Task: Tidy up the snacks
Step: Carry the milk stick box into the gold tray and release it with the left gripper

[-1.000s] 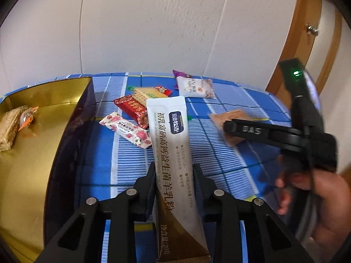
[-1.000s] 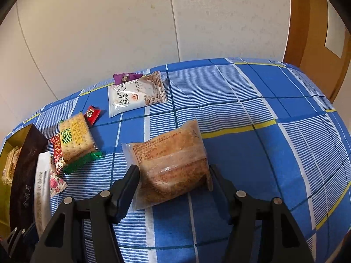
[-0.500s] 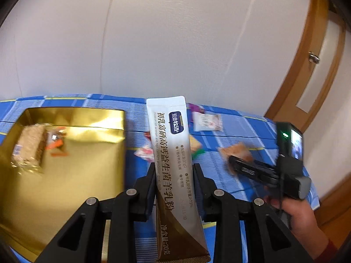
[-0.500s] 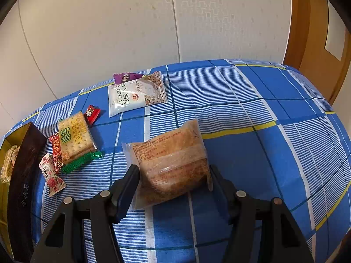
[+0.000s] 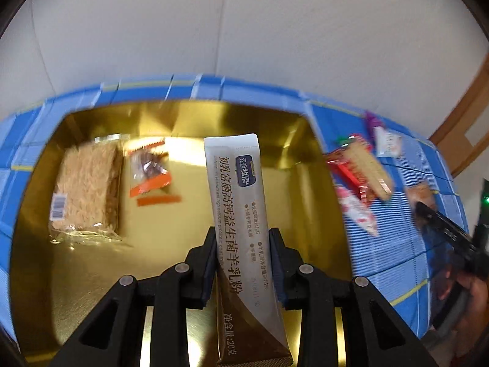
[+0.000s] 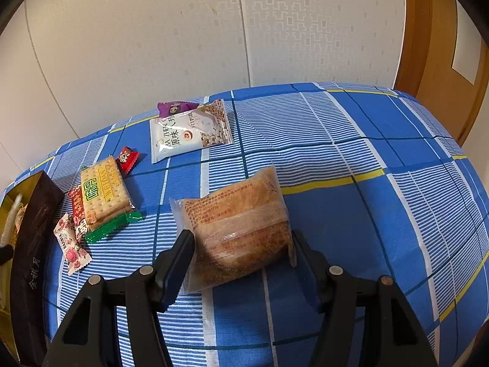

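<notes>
One sachet [image 5: 241,214] clamped in left tool [image 5: 242,263], above gold box [image 5: 91,275]

White-and-brown stick sachet [image 5: 241,214], upright above the gold box [image 5: 91,275], which holds a crisp bar [image 5: 87,186] and an orange-trimmed packet [image 5: 149,171] near its far wall. Brown cake pack [image 6: 238,229] flat on mid-bedspread; biscuit pack [image 6: 104,189] and sweets lie beside the box.

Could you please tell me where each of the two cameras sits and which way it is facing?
Left wrist: on the left tongs, angled down into the gold box; its fingers grip a white sachet.
Right wrist: on the right tongs, angled down at the blue cloth; its fingers flank a brown cake pack.
Shared: box, loose snacks, cloth.
</notes>
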The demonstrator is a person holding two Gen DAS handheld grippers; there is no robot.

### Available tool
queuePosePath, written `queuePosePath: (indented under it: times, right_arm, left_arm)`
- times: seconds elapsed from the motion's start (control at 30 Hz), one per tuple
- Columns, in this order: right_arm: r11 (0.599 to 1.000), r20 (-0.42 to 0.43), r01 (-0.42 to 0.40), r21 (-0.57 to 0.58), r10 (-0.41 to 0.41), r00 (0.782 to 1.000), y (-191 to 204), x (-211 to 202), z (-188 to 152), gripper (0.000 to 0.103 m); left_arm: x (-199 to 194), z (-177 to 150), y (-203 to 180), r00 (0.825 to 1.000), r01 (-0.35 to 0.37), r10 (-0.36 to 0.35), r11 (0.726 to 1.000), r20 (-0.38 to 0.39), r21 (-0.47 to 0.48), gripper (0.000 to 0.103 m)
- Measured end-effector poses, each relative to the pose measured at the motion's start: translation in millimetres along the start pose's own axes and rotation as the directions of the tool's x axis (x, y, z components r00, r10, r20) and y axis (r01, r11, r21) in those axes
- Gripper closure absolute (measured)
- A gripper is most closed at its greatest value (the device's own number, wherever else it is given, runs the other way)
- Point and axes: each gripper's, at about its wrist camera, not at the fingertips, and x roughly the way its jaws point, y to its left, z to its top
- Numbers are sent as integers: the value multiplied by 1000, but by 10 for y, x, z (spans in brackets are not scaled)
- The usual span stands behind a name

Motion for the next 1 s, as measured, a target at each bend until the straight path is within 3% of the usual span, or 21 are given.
queuePosePath:
  times: [0.1,0.17,0.3,0.33,0.5,0.63,0.8,0.9,1.0]
  right_arm:
    - [1000,1,3,3,-3,1000,9,4,3,39]
    - [1000,3,6,5,-6,1000,12,4,4,39]
    - [1000,6,15,14,-15,1000,16,3,4,39]
    - [1000,7,17,16,-17,1000,18,5,6,39]
    - [1000,10,23,21,-23,1000,37,5,17,40]
    - [999,10,9,32,-9,1000,41,-13,32,43]
    - [998,14,-19,60,19,1000,76,-45,77,50]
    - [998,11,-32,54,31,999,138,-51,90,51]
    - [995,1,-59,77,59,998,147,-16,94,49]
  left_arm:
    - [130,47,113,999,-26,25,999,-29,-20,70]
    - [161,70,200,998,-45,43,998,-39,-49,62]
    - [98,46,369,1000,-1,-1,991,-9,-132,26]
    - [41,8,406,1000,10,-8,989,16,-147,23]
    - [-276,-108,522,989,94,-70,978,128,-187,20]
    - [-496,-169,609,981,88,-43,968,191,-235,15]
    - [-522,-220,498,979,-47,75,988,191,-145,14]
    - [-508,-263,419,966,-140,152,988,210,-69,13]
    - [-523,-278,373,962,-151,154,988,224,-32,9]
